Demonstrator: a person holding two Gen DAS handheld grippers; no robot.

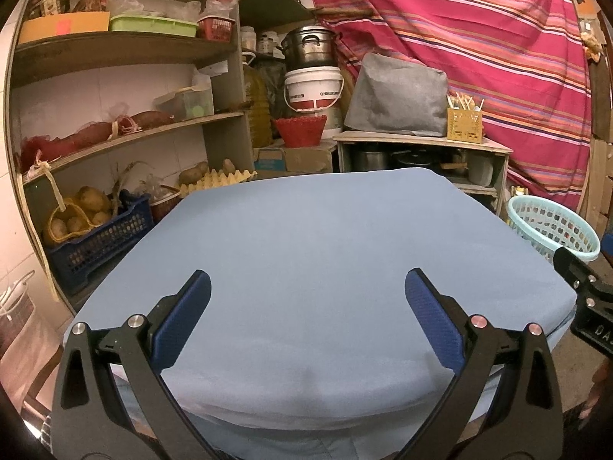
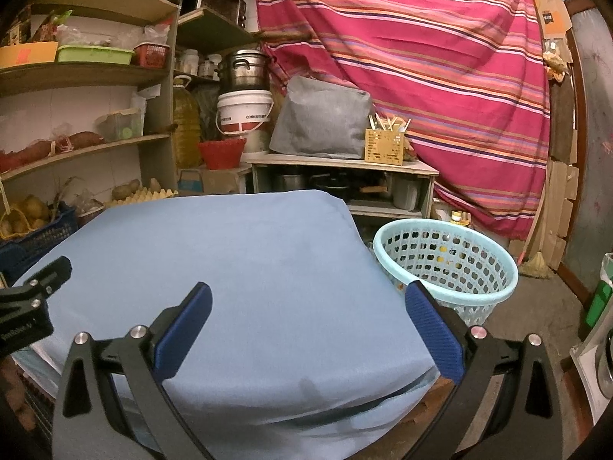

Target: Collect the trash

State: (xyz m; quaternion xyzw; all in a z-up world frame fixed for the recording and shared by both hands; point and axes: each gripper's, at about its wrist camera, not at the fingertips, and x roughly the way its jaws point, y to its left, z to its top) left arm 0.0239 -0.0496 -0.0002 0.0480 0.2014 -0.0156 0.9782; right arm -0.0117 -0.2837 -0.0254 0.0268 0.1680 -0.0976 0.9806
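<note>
Warm, dim indoor light over a cramped storeroom. Upper right: striped red cloth [image 2: 421, 76] draped across the back wall. Left side: wooden shelves [image 1: 126, 50] against white tile, crammed with tubs, boxes and potatoes. Centre: table under a blue cloth [image 1: 314, 268]. Behind it, centre frame: low wooden cabinet [image 2: 341, 165] with a grey cover and pots. Lower right: bare grey floor [image 2: 536, 306], stacked cardboard along the edge.

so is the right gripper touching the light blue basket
Apart. The right wrist view shows the right gripper open over the blue cloth, while the basket stands on the floor beyond the table's edge, farther off than the fingertips.
</note>
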